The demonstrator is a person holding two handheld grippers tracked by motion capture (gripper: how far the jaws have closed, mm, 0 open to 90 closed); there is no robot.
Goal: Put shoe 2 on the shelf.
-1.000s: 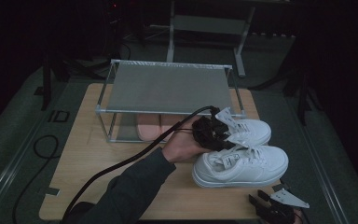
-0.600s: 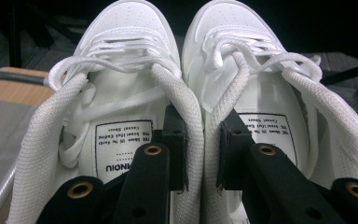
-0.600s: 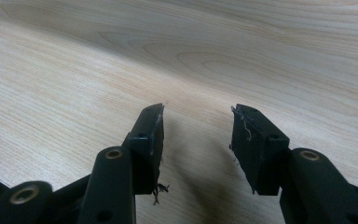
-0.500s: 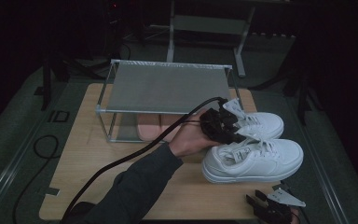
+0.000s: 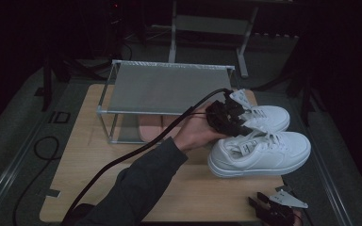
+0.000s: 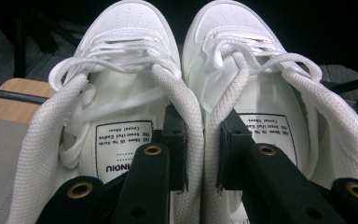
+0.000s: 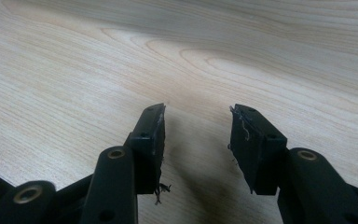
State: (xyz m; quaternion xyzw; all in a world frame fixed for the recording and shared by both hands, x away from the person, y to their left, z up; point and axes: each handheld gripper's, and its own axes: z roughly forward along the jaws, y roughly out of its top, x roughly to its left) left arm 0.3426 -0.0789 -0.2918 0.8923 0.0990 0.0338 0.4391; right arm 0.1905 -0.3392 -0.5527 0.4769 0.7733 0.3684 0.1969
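Observation:
Two white lace-up sneakers lie side by side at the table's right, the near sneaker in front of the far sneaker. My left gripper is at their heel ends. In the left gripper view my left gripper is shut on the touching inner collars, one jaw inside the left sneaker and the other inside the right sneaker. My right gripper rests low at the table's front right corner. Seen from its own camera, my right gripper stands open over bare wood.
A metal rack with a grey mesh shelf stands at the back middle of the wooden table, just left of the sneakers. Something pinkish lies under the rack. A thick black cable trails from the left gripper.
My left gripper has carried both sneakers to the right, toward the table's right edge. The right gripper has stayed at the front right corner.

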